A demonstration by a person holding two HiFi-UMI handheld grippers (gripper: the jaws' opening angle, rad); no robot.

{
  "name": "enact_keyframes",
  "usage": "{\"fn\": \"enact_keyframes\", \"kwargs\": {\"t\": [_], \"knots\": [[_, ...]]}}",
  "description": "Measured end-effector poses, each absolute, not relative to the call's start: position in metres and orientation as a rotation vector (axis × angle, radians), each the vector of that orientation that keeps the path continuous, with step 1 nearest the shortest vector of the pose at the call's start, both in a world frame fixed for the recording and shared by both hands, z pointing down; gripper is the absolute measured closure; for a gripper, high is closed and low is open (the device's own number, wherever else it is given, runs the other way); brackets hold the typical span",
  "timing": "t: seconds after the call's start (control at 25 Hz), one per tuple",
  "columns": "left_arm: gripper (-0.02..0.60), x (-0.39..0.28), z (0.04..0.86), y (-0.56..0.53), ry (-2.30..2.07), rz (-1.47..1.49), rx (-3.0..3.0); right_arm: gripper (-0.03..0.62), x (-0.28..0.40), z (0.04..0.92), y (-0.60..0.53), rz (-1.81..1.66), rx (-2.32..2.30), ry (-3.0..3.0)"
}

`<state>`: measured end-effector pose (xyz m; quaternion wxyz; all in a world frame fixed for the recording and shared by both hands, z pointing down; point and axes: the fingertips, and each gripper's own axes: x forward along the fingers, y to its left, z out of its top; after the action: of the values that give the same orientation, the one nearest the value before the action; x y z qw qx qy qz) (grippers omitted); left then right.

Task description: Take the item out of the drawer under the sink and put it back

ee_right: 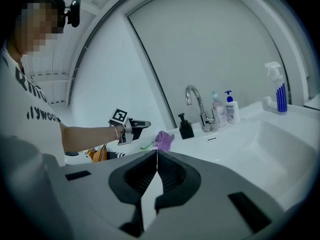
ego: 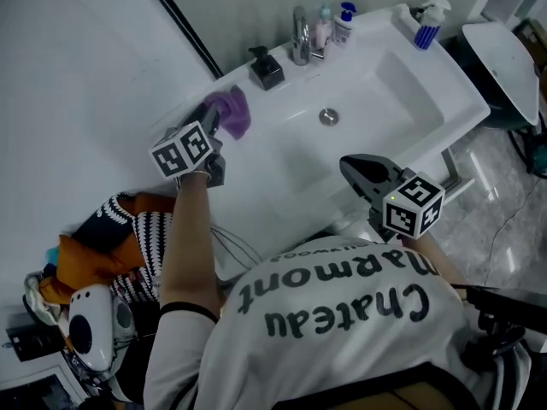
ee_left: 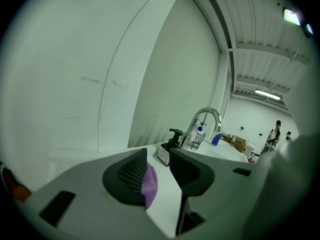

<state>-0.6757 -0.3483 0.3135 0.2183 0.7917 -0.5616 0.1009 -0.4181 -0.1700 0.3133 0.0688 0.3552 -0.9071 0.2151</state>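
Note:
A crumpled purple cloth [ego: 231,111] lies on the white sink counter [ego: 282,169], left of the basin. My left gripper [ego: 212,121] hovers just short of it with its jaws open. In the left gripper view the cloth [ee_left: 149,184] shows past the left jaw's edge, and bare counter fills the gap of the gripper [ee_left: 158,156]. From the right gripper view the left gripper [ee_right: 142,124] hangs above and left of the cloth [ee_right: 163,140], apart from it. My right gripper [ego: 355,171] is at the sink's front edge, shut and empty [ee_right: 157,156]. No drawer is in view.
A black soap dispenser [ego: 267,68], a chrome faucet [ego: 300,34], two pump bottles [ego: 333,26] and a spray bottle [ego: 427,24] stand along the sink's back. The drain [ego: 328,116] sits mid-basin. Orange and striped clutter [ego: 94,246] lies low at the left.

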Motion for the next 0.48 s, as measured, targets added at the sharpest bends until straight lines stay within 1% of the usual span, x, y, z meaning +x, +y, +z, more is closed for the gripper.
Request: {"fn": "enact_keyframes", "kwargs": {"t": [0.24,0.36,0.48], "knots": [[0.447,-0.649,0.264,-0.299,-1.611,0.191,2.28,0.582,-0.406,0.296,-0.166,0.652,0.955,-2.805],[0.459,-0.634,0.244,-0.274,-1.643,0.13,2.303,0.582,-0.398,0.29,-0.166,0.628,0.913,-2.812],[0.489,-0.615,0.23,-0.247,-1.663,0.091,2.335,0.582,-0.392,0.285,-0.163,0.608,0.876,-2.834]]}}
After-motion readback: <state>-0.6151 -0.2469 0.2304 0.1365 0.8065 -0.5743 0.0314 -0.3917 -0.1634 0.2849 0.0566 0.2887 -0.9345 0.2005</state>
